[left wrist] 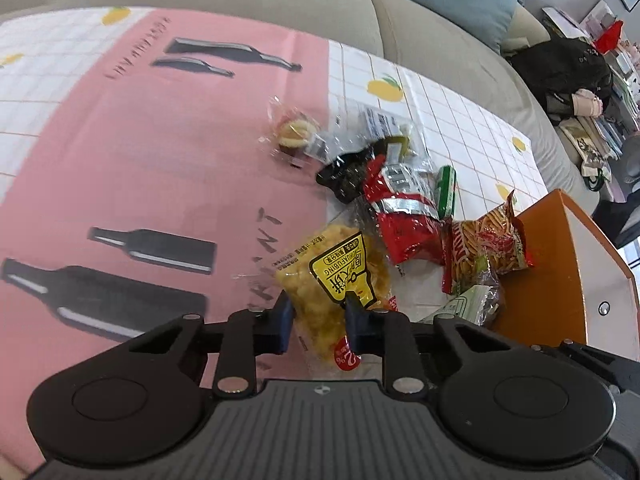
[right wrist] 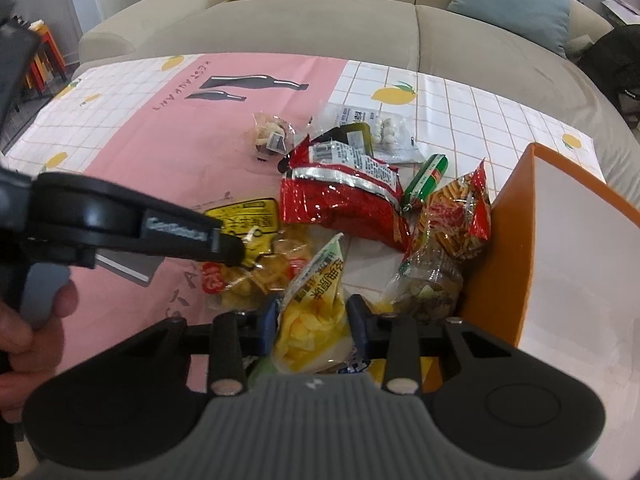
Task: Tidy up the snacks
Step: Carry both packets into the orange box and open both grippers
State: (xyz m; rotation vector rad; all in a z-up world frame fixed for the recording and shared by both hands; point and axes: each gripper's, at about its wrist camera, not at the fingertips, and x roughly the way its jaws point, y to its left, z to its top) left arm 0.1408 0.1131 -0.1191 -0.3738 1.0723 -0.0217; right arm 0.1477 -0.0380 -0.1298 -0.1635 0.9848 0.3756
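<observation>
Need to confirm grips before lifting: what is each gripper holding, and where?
The left gripper pinches the yellow cracker bag near one end. The right gripper grips the yellow chip bag across its middle.

The orange box (left wrist: 560,280) is cut off at three o'clock. The left gripper (right wrist: 224,246) hides part of the yellow-label snack bag (right wrist: 248,240). Print on the clear packet (right wrist: 360,120) at twelve o'clock is too small to read.

Bright, even daylight in both views; shadows soft and short. Specular glare on red foil packet (right wrist: 344,196) and clear wrappers beside it. Slight motion blur on desk (left wrist: 120,152) print in left view. Heavy fisheye bending near sofa (right wrist: 280,28); dark vignette at corners.
</observation>
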